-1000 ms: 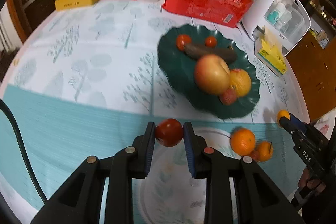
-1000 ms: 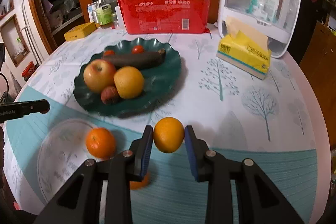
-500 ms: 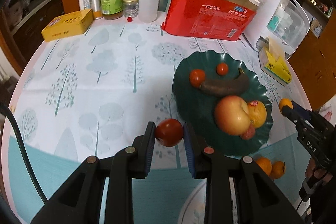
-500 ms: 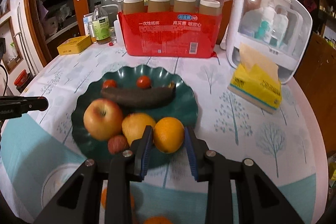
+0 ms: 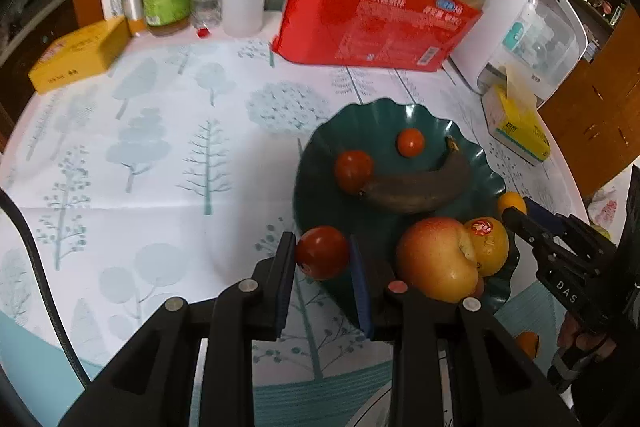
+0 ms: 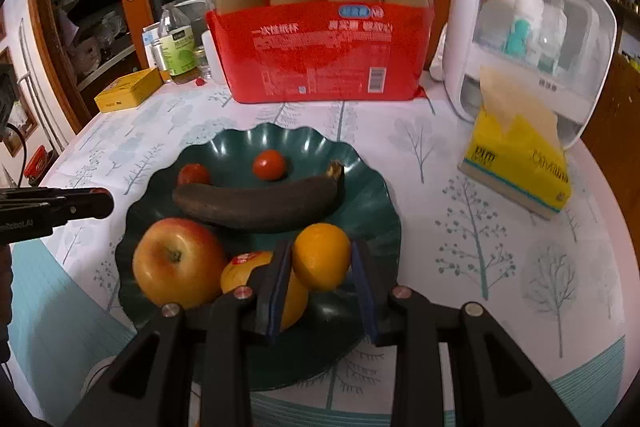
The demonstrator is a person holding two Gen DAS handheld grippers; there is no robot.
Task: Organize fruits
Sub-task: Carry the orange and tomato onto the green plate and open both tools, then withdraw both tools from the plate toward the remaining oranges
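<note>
Both hand-held grippers carry fruit: the left hand-held gripper [image 5: 323, 259] is clamped on a red tomato [image 5: 322, 253] at the near left rim of the green plate [image 5: 360, 115], and the right hand-held gripper [image 6: 322, 265] is clamped on an orange [image 6: 322, 255] over the plate's near right part.

On the table [image 5: 160, 147], the widest open room lies left of the plate, where bare tree-print cloth runs out to the left edge. To the right, a narrower strip separates the plate from the yellow tissue pack [image 6: 520, 163]. At the far side stand the red pack of paper cups [image 6: 320, 59], bottles and a yellow box [image 5: 76, 55].

On the plate lie an apple [image 6: 178, 263], a dark banana [image 6: 260, 203], a yellow fruit [image 6: 244, 267] with a red sticker, and two small tomatoes [image 6: 269, 165].

A second ago each gripper held its fruit over the near teal band of the cloth, short of the plate; both have since come forward to it, their grip unchanged.

"DAS" is printed on the right gripper's body in the left wrist view. The red pack bears Chinese print, too blurred to read with confidence.
</note>
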